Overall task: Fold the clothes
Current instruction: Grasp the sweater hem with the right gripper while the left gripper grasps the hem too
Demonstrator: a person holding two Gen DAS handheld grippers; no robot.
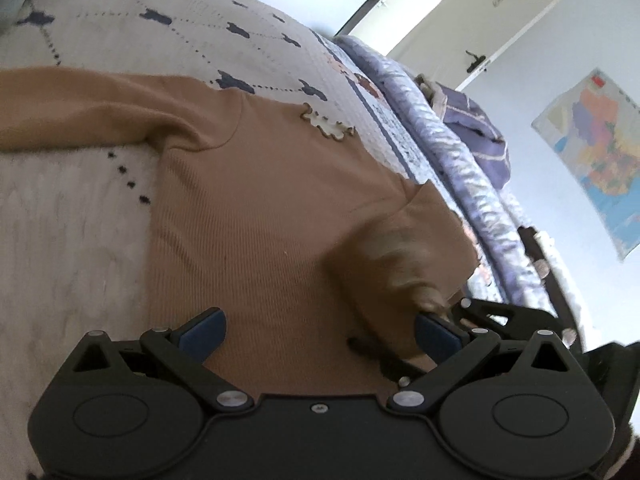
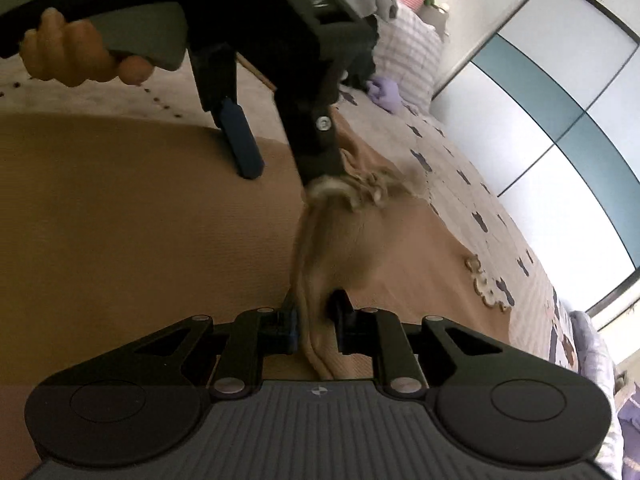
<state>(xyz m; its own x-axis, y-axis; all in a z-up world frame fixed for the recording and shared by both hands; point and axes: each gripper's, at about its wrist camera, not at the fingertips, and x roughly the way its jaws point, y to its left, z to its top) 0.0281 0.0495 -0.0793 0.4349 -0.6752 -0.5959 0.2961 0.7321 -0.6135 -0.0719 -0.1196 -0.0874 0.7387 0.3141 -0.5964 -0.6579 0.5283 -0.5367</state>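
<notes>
A brown ribbed sweater (image 1: pixel 256 208) lies flat on the bed, its neck trimmed with a pale frill (image 1: pixel 328 126). One sleeve (image 1: pixel 72 108) stretches off to the left. My left gripper (image 1: pixel 320 332) stands open just above the sweater's body, nothing between its blue pads (image 1: pixel 204 332). In the right wrist view it is the gripper (image 2: pixel 286 172) held by a hand (image 2: pixel 76 56). My right gripper (image 2: pixel 316 324) is shut on the other sleeve (image 2: pixel 320 264), which is bunched, blurred and lifted over the body. Its cuff (image 2: pixel 360 192) hangs by the left gripper's finger.
The bed carries a beige quilt (image 1: pixel 132 20) with navy marks and a purple blanket edge (image 1: pixel 452 148). A door (image 1: pixel 472 20) and a wall map (image 1: pixel 600 152) lie beyond. A striped pillow (image 2: pixel 404 48), heaped clothes and a white and teal wardrobe (image 2: pixel 560 92) are at the far side.
</notes>
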